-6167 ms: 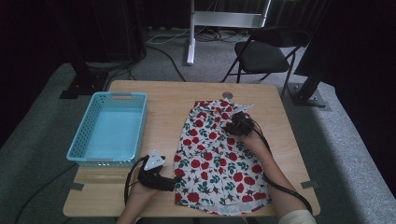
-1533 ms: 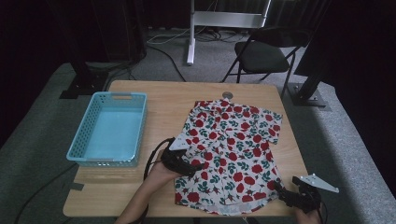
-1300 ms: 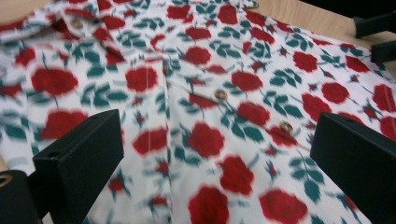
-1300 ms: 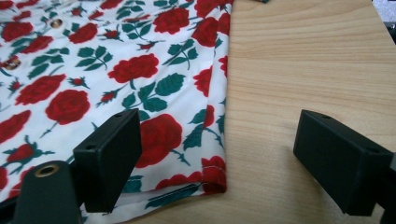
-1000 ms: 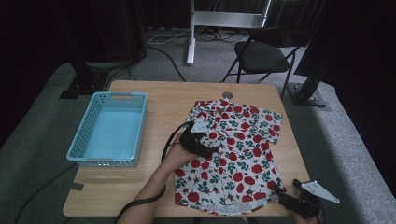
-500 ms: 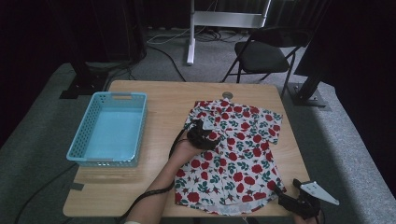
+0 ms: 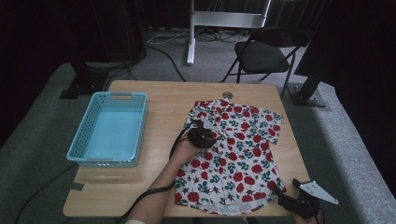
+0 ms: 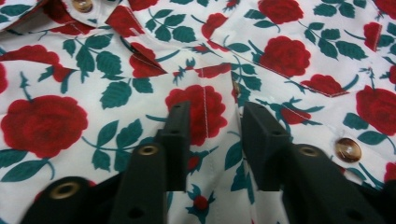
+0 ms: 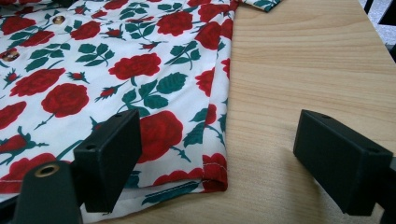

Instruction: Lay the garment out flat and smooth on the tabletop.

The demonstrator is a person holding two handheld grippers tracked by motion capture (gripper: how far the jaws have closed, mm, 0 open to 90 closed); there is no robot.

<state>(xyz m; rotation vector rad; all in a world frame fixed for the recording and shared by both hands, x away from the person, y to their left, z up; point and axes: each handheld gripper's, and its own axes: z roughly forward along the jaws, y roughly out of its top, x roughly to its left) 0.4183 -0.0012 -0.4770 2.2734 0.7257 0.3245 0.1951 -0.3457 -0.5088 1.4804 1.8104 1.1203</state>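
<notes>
- The right tool [image 7: 299, 204] is nearest, low down at the front right corner of the table [image 7: 163, 100].
- In the right gripper view, this tool [image 9: 219, 154] has its two black jaws spread wide, and nothing is pinched between them.
- One jaw sits over the bottom hem of the shirt [image 9: 116, 70]. The other jaw sits over bare wood of the table [image 9: 299, 60].
- The corner of the shirt hem lies flat on the wood between the two jaws.
- The shirt [image 7: 233, 154] is white with red roses and green leaves. It lies spread out flat on the right half of the table, with its collar at the far end.
- A person's left hand [image 7: 187, 147] reaches in from the front and holds the left tool [image 7: 201, 134] on the left upper part of the shirt.
- In the left gripper view, the left tool [image 8: 212, 123] points down at the shirt [image 8: 289, 56]. Its jaws are close together, and they have just been closing.
- A small ridge of cloth with a red rose stands between the two jaws. It is hard to tell if the pads squeeze it yet.
- A brown button [image 8: 348, 149] sits just to the side of one jaw.
- A blue basket [image 7: 112, 128] stands on the left side of the table, well apart from the shirt.
- Far behind the table stands a black chair [image 7: 261, 53] on the grey floor [image 7: 341, 140].
</notes>
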